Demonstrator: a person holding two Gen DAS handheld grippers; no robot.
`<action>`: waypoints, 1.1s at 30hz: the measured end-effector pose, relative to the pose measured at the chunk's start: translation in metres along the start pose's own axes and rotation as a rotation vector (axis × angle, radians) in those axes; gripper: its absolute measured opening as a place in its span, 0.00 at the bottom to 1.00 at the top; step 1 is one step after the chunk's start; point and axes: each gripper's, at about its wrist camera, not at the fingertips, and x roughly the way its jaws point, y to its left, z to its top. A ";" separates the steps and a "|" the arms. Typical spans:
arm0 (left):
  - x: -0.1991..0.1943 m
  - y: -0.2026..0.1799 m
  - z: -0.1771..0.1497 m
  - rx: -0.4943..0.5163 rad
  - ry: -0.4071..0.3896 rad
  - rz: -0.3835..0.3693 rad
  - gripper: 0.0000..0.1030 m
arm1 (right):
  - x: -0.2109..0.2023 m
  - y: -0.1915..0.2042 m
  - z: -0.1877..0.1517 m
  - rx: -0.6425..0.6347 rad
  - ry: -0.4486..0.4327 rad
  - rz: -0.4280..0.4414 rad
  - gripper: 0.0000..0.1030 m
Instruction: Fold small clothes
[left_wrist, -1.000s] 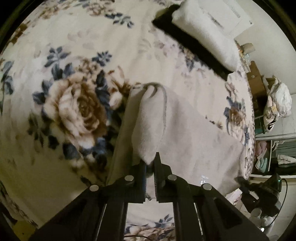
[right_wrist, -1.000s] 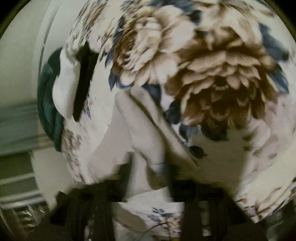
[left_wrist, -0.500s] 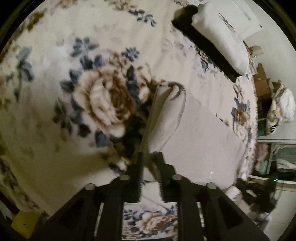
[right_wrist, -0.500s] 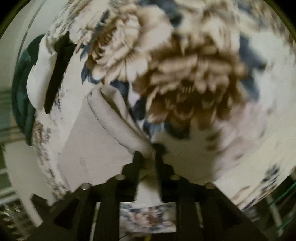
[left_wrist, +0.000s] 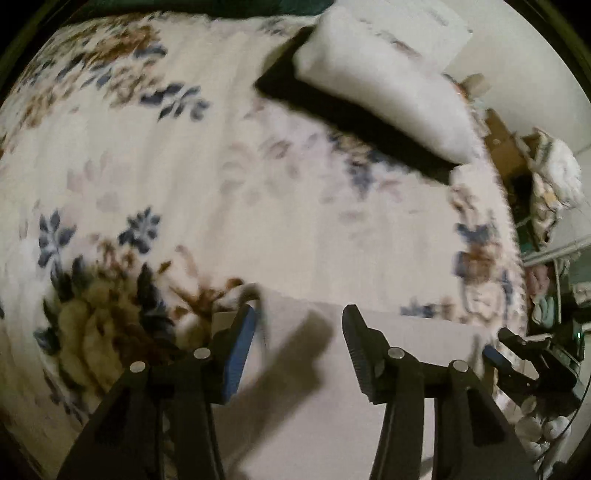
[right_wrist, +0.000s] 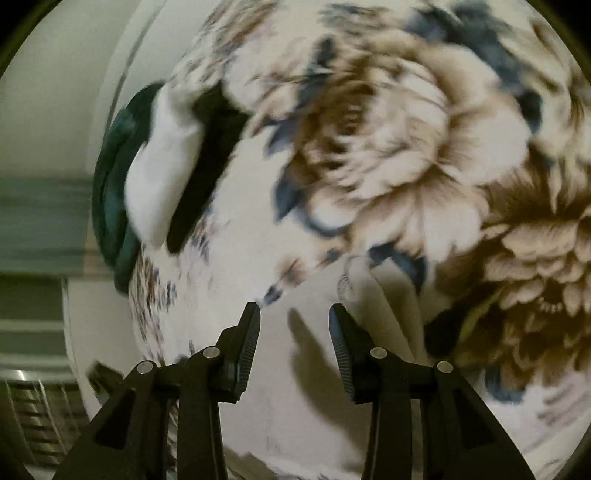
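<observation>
Both hand-held grippers, left (left_wrist: 299, 314) and right (right_wrist: 294, 312), hang apart over the cloth (left_wrist: 369, 369) at bottom centre; its loose fold (right_wrist: 373, 306) may spring open.

Motion blur smears the floral blanket (right_wrist: 406, 129); the beige cloth (left_wrist: 332, 424) runs past the bottom edge.

Left tongs (left_wrist: 299, 317): fingers spread wide, nothing between them, blue pad face visible on the left finger (left_wrist: 240, 354). Both fingers pointed forward and slightly down, roughly level with each other. Right tongs (right_wrist: 294, 317): likewise parted wide, gap empty, ribbed inner pads (right_wrist: 340, 343) showing on both fingers. Right tongs also visible at the far right edge of the left wrist view (left_wrist: 517, 354); its state couldn't be read from there. Both views motion-blurred.
</observation>
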 end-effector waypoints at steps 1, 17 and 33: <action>0.004 0.009 -0.001 -0.023 0.004 0.016 0.45 | 0.003 -0.011 0.004 0.044 -0.009 -0.003 0.40; -0.040 0.039 -0.007 -0.085 0.004 -0.110 0.53 | -0.011 -0.006 0.005 -0.027 0.063 -0.077 0.67; 0.019 0.053 -0.047 -0.201 0.183 -0.279 0.58 | 0.030 -0.071 -0.020 0.014 0.365 0.025 0.72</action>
